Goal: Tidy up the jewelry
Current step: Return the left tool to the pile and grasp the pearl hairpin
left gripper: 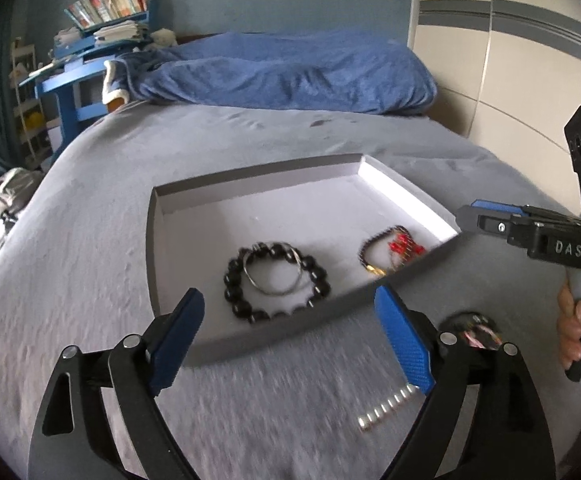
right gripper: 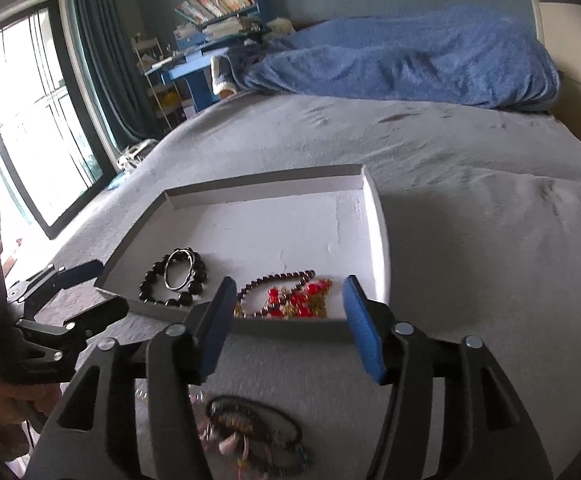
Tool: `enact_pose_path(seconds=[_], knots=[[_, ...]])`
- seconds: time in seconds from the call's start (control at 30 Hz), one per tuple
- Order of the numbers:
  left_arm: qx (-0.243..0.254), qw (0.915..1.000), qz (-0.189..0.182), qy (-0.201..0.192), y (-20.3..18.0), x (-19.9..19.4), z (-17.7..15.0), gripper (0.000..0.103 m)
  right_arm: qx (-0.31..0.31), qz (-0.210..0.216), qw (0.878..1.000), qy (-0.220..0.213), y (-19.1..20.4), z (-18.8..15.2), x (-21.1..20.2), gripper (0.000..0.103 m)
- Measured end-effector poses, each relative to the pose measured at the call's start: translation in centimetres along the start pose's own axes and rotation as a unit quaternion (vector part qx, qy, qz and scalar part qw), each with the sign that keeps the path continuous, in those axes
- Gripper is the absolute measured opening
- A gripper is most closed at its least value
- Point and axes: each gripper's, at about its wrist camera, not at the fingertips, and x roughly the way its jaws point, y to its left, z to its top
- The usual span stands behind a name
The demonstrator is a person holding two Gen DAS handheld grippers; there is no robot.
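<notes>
A shallow grey box (left gripper: 250, 340) (right gripper: 374, 216) with a white floor lies on the grey bed. In it lie a black bead bracelet (left gripper: 234, 272) (right gripper: 146, 284) with silver rings (left gripper: 278, 280) (right gripper: 178, 270), and a dark bead string with red and gold pieces (left gripper: 390, 246) (right gripper: 290, 300). On the bed before the box lie a silver bead strand (left gripper: 386, 406) and a dark cord tangle with pink charms (left gripper: 470, 330) (right gripper: 250, 428). My left gripper (left gripper: 290, 336) (right gripper: 90, 284) is open and empty above the box's near wall. My right gripper (right gripper: 290, 328) (left gripper: 466, 212) is open and empty at the box's near right corner.
A rumpled blue blanket (left gripper: 290, 72) (right gripper: 410, 60) lies at the head of the bed. A blue desk with books (left gripper: 90, 40) (right gripper: 218, 20) stands beyond the bed on the left. A window with a curtain (right gripper: 30, 120) is at the far left.
</notes>
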Motion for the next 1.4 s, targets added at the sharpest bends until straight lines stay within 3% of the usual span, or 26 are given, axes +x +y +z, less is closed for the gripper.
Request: enact_pose_path(seconds=[0.6, 0.97, 1.1, 1.17, 1.4], knots=[[-0.011, 0.9995, -0.028, 0.006, -1.3, -3.4, -4.7, 0.089, 0.053, -0.023, 0.998, -0.004, -2.6, -6.2, -4.4, 0.071], [0.031, 0.9966, -0.056, 0.051, -3.3, -2.0, -5.6, 0.088, 0.099, -0.014, 0.995, 0.008, -4.0, -9.0, -4.8, 0.076], [0.035, 0.9944, -0.061, 0.078, -3.4, -0.9, -5.7, 0.081, 0.108, -0.009, 0.994, 0.013, -4.3, -9.2, -4.6, 0.076], [0.041, 0.9928, -0.063, 0.093, -3.5, -0.2, -5.6, 0.071, 0.116, -0.007, 0.993, 0.015, -4.7, -9.2, -4.6, 0.076], [0.091, 0.9875, -0.062, 0.113, -4.6, 2.1, -4.9, 0.065, 0.115, -0.006, 0.993, 0.018, -4.5, -9.4, -4.6, 0.076]])
